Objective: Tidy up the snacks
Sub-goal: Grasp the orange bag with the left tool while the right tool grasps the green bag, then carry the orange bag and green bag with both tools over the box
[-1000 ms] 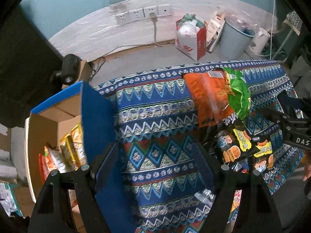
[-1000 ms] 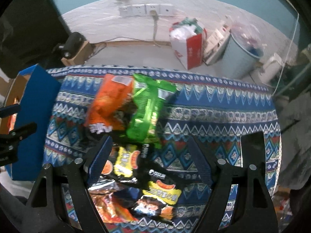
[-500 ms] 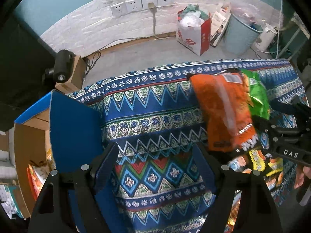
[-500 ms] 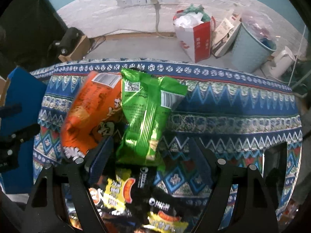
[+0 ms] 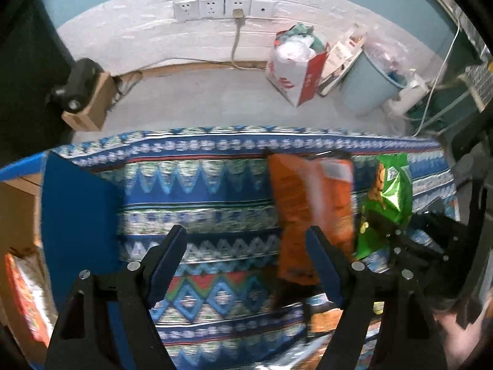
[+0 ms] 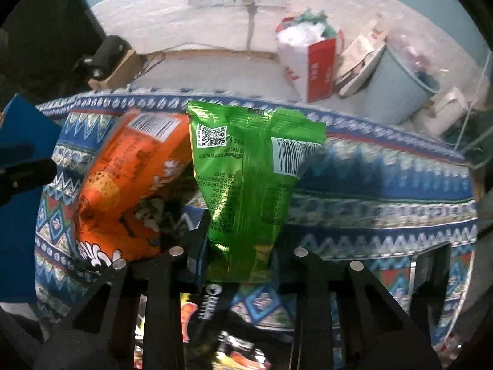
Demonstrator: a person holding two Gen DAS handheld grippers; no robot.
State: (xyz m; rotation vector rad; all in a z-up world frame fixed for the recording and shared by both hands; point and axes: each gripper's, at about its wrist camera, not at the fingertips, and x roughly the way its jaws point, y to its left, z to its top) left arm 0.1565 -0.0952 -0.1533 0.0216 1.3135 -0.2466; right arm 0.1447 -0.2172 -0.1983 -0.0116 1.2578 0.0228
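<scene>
My right gripper is shut on the lower end of a green snack bag, which stands upright between the jaws. An orange snack bag leans just left of it on the patterned cloth. In the left wrist view the orange bag and green bag sit right of centre, with the right gripper below the green bag. My left gripper is open and empty above the cloth; its right finger overlaps the orange bag's lower part. More snack packets lie below the right gripper.
A blue-sided cardboard box holding snack packets stands at the left edge of the table. The patterned tablecloth covers the table. Beyond it on the floor are a red-and-white bag, a pale blue bin and a small camera on a box.
The right gripper closed on the green bag and lifted its lower end. The orange bag shifted with it. The left gripper swung right, away from the box, and stayed open.
</scene>
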